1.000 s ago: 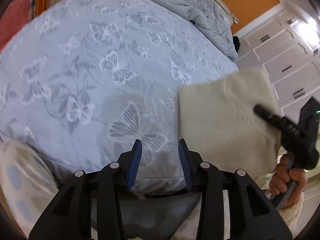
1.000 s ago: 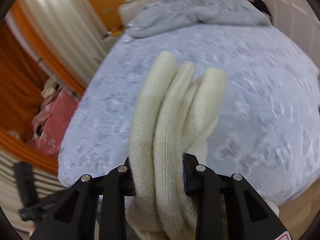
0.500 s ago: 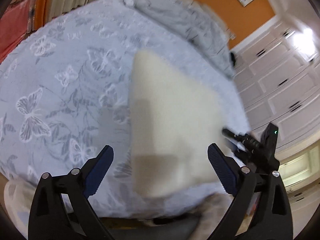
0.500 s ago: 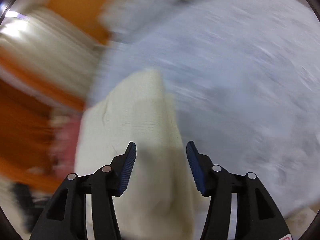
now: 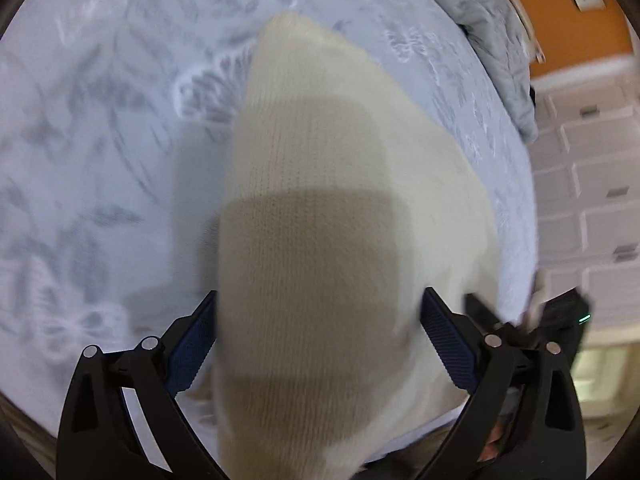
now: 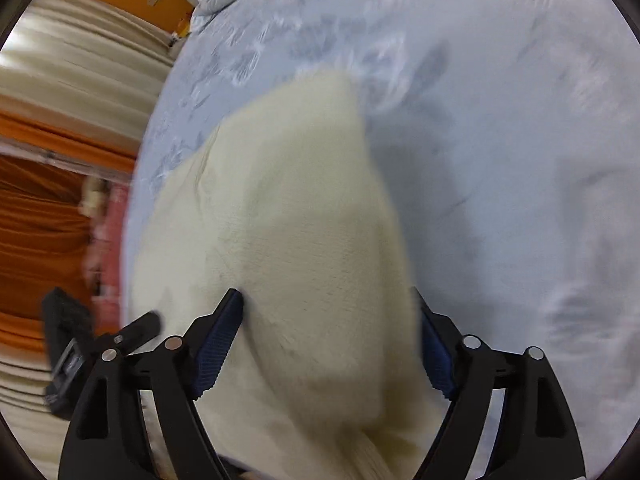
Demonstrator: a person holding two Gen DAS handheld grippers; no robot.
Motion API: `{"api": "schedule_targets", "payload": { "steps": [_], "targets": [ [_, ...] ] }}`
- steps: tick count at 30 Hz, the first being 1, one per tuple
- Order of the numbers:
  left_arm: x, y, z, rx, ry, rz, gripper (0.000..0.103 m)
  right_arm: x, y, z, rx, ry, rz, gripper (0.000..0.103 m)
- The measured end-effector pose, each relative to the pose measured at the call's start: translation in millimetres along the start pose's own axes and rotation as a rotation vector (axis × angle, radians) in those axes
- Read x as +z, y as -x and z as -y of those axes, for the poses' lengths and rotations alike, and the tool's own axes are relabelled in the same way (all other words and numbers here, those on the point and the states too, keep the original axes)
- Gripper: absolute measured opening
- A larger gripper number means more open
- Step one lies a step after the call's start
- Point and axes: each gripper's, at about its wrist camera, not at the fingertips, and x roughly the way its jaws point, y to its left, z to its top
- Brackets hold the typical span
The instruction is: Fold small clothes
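cream knit garment now released onto butterfly-print bedspread.

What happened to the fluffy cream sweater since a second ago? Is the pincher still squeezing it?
No. The right gripper was squeezing the bunched cream sweater in the air; its jaws have just been opening, and the sweater now lies on the bed, loose between them. The left gripper has also opened wider and come down over the sweater. The butterfly sheet and grey blanket stayed put.
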Motion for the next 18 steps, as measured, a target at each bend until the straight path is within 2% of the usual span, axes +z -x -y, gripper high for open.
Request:
{"api": "schedule_targets", "payload": {
  "steps": [1,2,3,5,6,8,10,11,13,14,15,16,17,18],
  "targets": [
    [1,1,1,-0.003,0.003,0.002,0.081,1,5,-7,0.012,0.012,0.023,0.043],
    [2,3,5,0.005,-0.012,0.007,0.073,1,16,-17,0.026,0.036,0.060,0.037],
    [2,8,12,0.015,-0.038,0.020,0.064,0,24,-26,0.046,0.057,0.086,0.035],
    [4,29,34,0.008,-0.131,0.062,0.057,0,52,-56,0.079,0.141,0.182,0.032],
    [6,37,39,-0.001,-0.151,0.080,0.056,0,67,-71,0.088,0.178,0.229,0.032],
    [14,65,53,-0.073,-0.187,0.137,0.056,2,95,-89,0.131,0.227,0.323,0.032],
    [20,90,69,-0.105,-0.251,0.207,0.058,9,105,-88,0.159,0.218,0.349,0.036],
    [23,94,75,-0.092,-0.279,0.229,0.065,17,97,-80,0.144,0.204,0.335,0.042],
    [29,85,82,-0.007,-0.328,0.244,0.073,25,75,-59,0.055,0.174,0.304,0.054],
    [32,71,80,0.067,-0.341,0.233,0.074,29,59,-41,-0.047,0.130,0.273,0.051],
    [34,55,73,0.147,-0.332,0.205,0.069,32,52,-29,-0.131,0.080,0.254,0.046],
    [33,47,67,0.194,-0.313,0.187,0.067,31,52,-23,-0.135,0.046,0.248,0.029],
    [31,44,58,0.200,-0.287,0.167,0.066,25,63,-23,-0.040,0.038,0.276,0.019],
    [31,45,56,0.185,-0.271,0.166,0.068,19,73,-29,0.000,0.059,0.300,0.017]
  ]
}}
